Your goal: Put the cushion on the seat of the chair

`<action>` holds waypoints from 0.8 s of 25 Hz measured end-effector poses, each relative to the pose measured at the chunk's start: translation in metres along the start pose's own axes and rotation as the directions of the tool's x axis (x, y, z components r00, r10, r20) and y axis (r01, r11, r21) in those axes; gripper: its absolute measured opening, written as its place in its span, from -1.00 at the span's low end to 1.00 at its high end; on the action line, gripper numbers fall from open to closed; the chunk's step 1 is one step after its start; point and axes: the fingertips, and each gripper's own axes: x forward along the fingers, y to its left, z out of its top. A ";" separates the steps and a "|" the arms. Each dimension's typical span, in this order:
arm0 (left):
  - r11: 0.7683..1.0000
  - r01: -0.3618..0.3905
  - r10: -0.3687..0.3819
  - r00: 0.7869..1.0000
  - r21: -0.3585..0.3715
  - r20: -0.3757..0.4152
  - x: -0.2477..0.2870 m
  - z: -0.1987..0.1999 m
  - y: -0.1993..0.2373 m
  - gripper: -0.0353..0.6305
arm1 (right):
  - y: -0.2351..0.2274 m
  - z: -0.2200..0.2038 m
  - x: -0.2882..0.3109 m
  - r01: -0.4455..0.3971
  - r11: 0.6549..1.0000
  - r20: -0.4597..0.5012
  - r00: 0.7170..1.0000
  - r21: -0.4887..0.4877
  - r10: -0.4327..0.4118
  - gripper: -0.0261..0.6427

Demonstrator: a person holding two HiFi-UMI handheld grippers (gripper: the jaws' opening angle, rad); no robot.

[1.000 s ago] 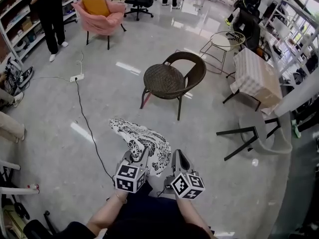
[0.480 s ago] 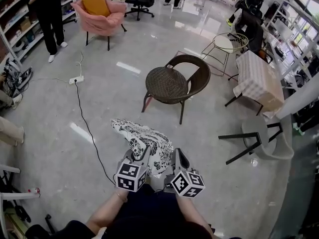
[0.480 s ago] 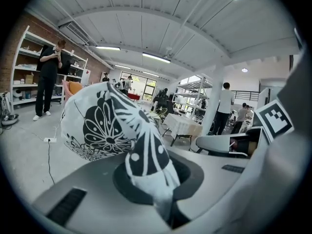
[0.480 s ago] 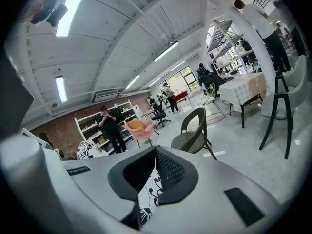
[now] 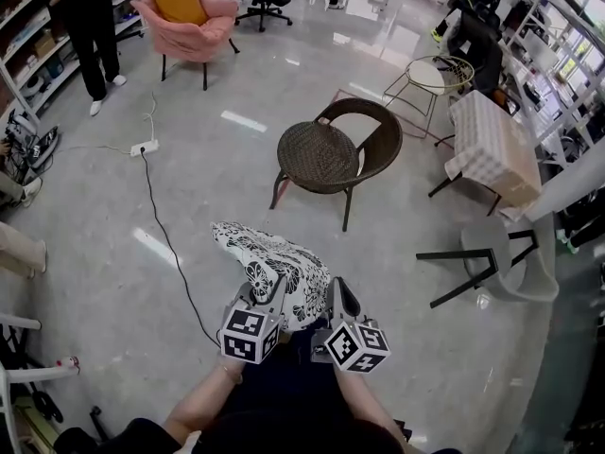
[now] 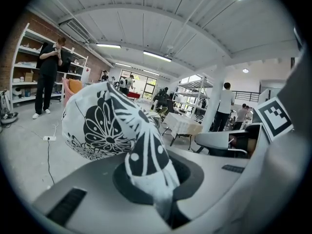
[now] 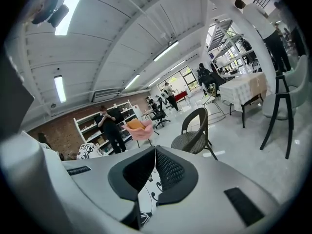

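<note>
A white cushion with a black flower print (image 5: pixel 274 265) hangs low in front of me, and both grippers hold its near edge. My left gripper (image 5: pixel 266 291) is shut on a bunched corner of the cushion (image 6: pixel 105 123), which fills the left gripper view. My right gripper (image 5: pixel 337 297) is shut on a thin fold of the cushion's fabric (image 7: pixel 146 199), its pads meeting over it. The dark wicker chair (image 5: pixel 326 154) stands on the floor beyond the cushion with its seat bare. In the right gripper view the chair (image 7: pixel 195 130) appears ahead, just right of the jaws.
A pink armchair with an orange cushion (image 5: pixel 184 17) and a standing person (image 5: pixel 85 22) are at the far left. A power strip with its cable (image 5: pixel 144 148) lies on the floor. A round wire table (image 5: pixel 437 72), a cloth-covered table (image 5: pixel 492 145) and a grey stool (image 5: pixel 506 258) stand at the right.
Both grippers have carried the cushion a little toward the wicker chair. Their hold on the cushion is the same.
</note>
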 end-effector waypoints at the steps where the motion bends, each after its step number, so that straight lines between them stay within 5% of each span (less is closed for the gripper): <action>1: 1.000 0.000 0.000 1.000 -0.002 -0.002 0.000 0.000 0.000 -0.82 | -0.001 0.002 -0.001 0.001 1.000 0.004 1.000 0.000 -0.001 -0.93; 20: 0.995 -0.075 0.074 0.997 -0.064 -0.028 0.055 0.018 0.031 -0.82 | -0.024 0.024 0.064 -0.051 0.998 -0.052 0.997 -0.021 0.050 -0.93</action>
